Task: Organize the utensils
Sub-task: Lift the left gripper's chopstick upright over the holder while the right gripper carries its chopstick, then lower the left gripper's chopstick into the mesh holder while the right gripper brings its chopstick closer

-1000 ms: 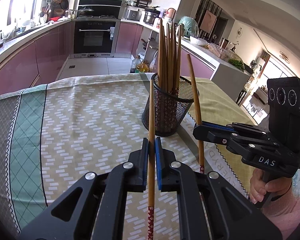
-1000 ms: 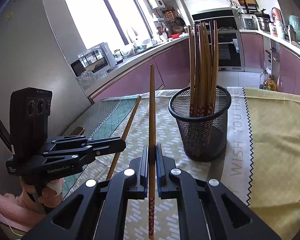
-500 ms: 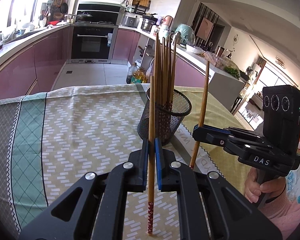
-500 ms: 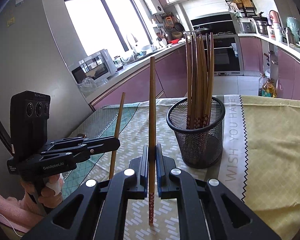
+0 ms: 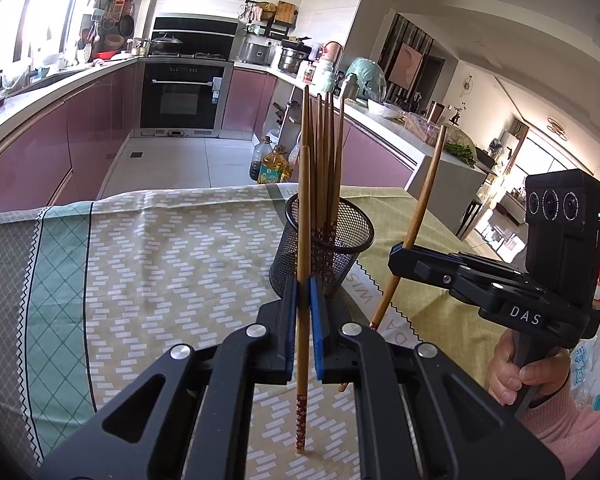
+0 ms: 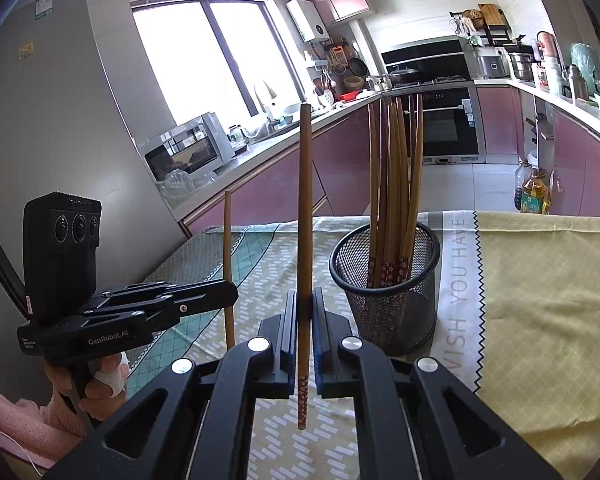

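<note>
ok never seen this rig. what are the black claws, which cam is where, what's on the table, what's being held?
No robot here: a person holds a two-finger gripper in each hand, each with a fisheye camera looking along its fingers. The left wrist view shows the left gripper up close and the right gripper beside it; the right wrist view mirrors that. Each is shut on one wooden chopstick, held about upright: the left chopstick, the right chopstick. On the patterned tablecloth stands a black mesh cup already holding more chopsticks.
</note>
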`<state>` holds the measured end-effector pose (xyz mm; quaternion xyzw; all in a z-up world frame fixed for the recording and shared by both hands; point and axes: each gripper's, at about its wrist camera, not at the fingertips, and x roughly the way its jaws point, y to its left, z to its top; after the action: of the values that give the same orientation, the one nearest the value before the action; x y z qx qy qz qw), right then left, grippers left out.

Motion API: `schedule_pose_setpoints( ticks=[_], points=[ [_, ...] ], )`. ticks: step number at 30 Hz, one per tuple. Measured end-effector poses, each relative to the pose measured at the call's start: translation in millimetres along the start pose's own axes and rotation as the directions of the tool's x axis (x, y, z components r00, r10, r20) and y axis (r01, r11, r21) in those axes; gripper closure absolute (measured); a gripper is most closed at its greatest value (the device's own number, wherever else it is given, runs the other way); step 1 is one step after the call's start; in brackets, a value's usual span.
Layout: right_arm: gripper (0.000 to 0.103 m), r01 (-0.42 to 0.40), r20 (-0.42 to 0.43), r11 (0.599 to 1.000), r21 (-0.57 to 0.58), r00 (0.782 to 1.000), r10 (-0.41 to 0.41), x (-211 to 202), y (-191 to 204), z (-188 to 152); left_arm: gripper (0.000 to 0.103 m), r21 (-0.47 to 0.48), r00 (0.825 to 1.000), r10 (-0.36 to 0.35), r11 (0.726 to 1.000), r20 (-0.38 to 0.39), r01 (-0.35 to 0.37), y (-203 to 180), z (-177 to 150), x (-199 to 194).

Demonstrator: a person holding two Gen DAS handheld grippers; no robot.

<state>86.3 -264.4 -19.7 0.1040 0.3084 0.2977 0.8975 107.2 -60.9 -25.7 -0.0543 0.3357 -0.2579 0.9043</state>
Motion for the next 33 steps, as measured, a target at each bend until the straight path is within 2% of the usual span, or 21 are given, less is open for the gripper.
schedule_pose_setpoints(
  ticks=[33],
  points=[
    [0.097,0.027,0.068,1.000,-0.015,0.997,-0.026,-18,-2,22,0.096,0.047,0.998,-0.009,0.999,0.058,0.007,-14,24,-5]
  ],
)
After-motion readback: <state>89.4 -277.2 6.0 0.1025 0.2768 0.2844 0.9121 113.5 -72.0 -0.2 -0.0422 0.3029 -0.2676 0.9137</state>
